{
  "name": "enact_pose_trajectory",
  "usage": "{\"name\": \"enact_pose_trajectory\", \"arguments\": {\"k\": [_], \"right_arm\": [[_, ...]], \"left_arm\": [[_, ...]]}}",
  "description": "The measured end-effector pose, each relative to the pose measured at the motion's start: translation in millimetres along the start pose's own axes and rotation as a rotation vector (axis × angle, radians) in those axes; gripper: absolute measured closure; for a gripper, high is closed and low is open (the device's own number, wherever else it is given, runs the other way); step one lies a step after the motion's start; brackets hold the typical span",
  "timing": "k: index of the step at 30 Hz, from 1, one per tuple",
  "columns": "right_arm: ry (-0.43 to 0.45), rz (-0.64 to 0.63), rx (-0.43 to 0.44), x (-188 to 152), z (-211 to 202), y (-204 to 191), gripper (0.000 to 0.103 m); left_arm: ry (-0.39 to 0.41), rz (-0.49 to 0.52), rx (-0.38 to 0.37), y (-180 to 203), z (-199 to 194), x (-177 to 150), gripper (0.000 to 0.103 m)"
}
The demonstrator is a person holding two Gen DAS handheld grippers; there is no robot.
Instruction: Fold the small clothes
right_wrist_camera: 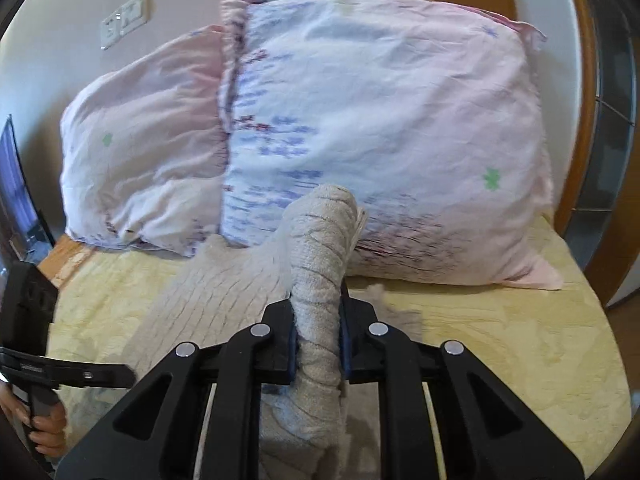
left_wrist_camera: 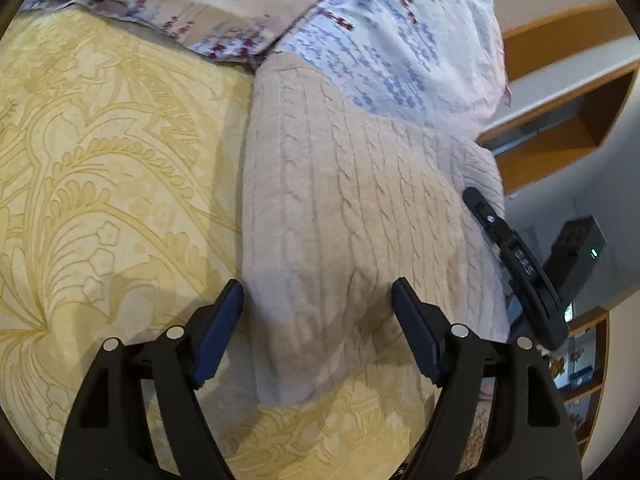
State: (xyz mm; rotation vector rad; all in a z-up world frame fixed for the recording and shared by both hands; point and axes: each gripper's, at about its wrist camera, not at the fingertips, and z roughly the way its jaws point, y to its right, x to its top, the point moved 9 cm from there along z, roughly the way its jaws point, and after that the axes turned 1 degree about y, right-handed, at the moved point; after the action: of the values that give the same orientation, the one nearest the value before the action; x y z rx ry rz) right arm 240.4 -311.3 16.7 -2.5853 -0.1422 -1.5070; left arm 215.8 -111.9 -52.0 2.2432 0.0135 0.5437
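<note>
- On the far left of the right wrist view a dark screen [right_wrist_camera: 16,184] leans by the wall, and below it a person's hand [right_wrist_camera: 42,426] grips the handle of the left gripper [left_wrist_camera: 318,312].
- The left gripper stands wide; its blue pads [left_wrist_camera: 218,336] straddle the near left edge of the sweater [left_wrist_camera: 340,208] without pressing it.
- The yellow patterned bedspread [left_wrist_camera: 100,160] covers the bed to the left and near side of the sweater.
- The beige cable-knit sweater lies flat on the bedspread, in the middle of the bed, its far end touching the pillows.
- The right gripper [right_wrist_camera: 318,344] is closed narrow on a bunched fold of the sweater, which rises between its fingers and stands in front of the pillows.
- Two floral pillows [right_wrist_camera: 360,120] lean against the wall at the far side, the right one overlapping the left, and bound the sweater's far edge.
- A wall socket plate [right_wrist_camera: 126,18] sits above the left pillow.
- Wooden shelves [left_wrist_camera: 560,92] stand to the right of the bed.
</note>
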Motion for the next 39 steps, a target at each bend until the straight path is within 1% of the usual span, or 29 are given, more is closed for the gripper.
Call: {"name": "enact_pose_trajectory", "arguments": {"k": [3, 6, 8, 10, 11, 12, 13, 15, 17, 19, 20, 23, 26, 28, 29, 31, 32, 33, 34, 36, 37, 39], "right_arm": [[-0.026, 0.027, -0.013, -9, 5, 16, 0.088], [-0.039, 0.06, -0.005, -16, 10, 24, 0.088], [-0.084, 0.093, 0.005, -24, 21, 31, 0.087], [-0.185, 0.154, -0.009, -44, 41, 44, 0.085], [-0.208, 0.176, -0.016, -50, 43, 49, 0.082], [-0.202, 0.218, -0.015, -52, 40, 56, 0.076], [-0.18, 0.254, -0.005, -52, 32, 61, 0.074], [-0.141, 0.322, 0.011, -50, 11, 71, 0.06], [-0.098, 0.374, 0.042, -50, -11, 78, 0.049], [-0.081, 0.407, 0.096, -57, -32, 76, 0.048], [-0.081, 0.42, 0.14, -64, -44, 72, 0.048], [-0.09, 0.433, 0.22, -80, -64, 57, 0.049], [-0.101, 0.449, 0.276, -94, -78, 46, 0.049], [-0.112, 0.448, 0.3, -102, -82, 36, 0.049], [-0.123, 0.437, 0.3, -106, -81, 31, 0.049], [-0.142, 0.41, 0.279, -111, -77, 26, 0.05], [-0.154, 0.392, 0.259, -115, -73, 24, 0.058], [-0.163, 0.382, 0.246, -118, -69, 23, 0.079], [-0.163, 0.373, 0.229, -118, -67, 23, 0.088], [-0.107, 0.366, 0.216, -109, -75, 25, 0.092], [-0.062, 0.355, 0.209, -100, -84, 26, 0.093], [-0.013, 0.32, 0.173, -92, -97, 29, 0.093]], "left_arm": [[-0.018, 0.023, 0.001, 6, 4, -6, 0.028], [-0.037, 0.026, -0.007, 8, 9, -13, 0.028], [-0.049, 0.027, -0.006, 8, 13, -16, 0.028], [-0.047, 0.028, -0.005, 9, 13, -18, 0.028], [-0.048, 0.028, -0.007, 9, 12, -19, 0.028], [-0.047, 0.024, -0.009, 10, 11, -20, 0.028], [-0.043, 0.021, -0.012, 10, 9, -20, 0.028], [-0.032, 0.02, -0.01, 9, 5, -19, 0.028], [-0.024, 0.019, -0.01, 8, 2, -18, 0.028], [-0.019, 0.016, -0.003, 7, -1, -19, 0.029], [-0.019, 0.016, -0.005, 7, -2, -20, 0.03], [-0.025, 0.017, -0.005, 5, -6, -26, 0.034], [-0.031, 0.009, -0.006, 3, -8, -32, 0.041], [-0.035, 0.001, -0.006, 2, -8, -34, 0.046], [-0.038, -0.002, -0.005, 1, -8, -36, 0.05], [-0.049, -0.003, -0.004, 0, -6, -38, 0.061], [-0.056, 0.002, -0.005, 0, -4, -40, 0.067], [-0.053, 0.008, -0.001, 0, -5, -41, 0.073], [-0.054, 0.017, -0.003, 0, -5, -42, 0.078], [-0.056, 0.015, -0.019, 0, -7, -42, 0.083], [-0.052, 0.013, -0.03, 1, -9, -41, 0.084], [-0.039, 0.028, -0.05, 4, -16, -42, 0.085]]}}
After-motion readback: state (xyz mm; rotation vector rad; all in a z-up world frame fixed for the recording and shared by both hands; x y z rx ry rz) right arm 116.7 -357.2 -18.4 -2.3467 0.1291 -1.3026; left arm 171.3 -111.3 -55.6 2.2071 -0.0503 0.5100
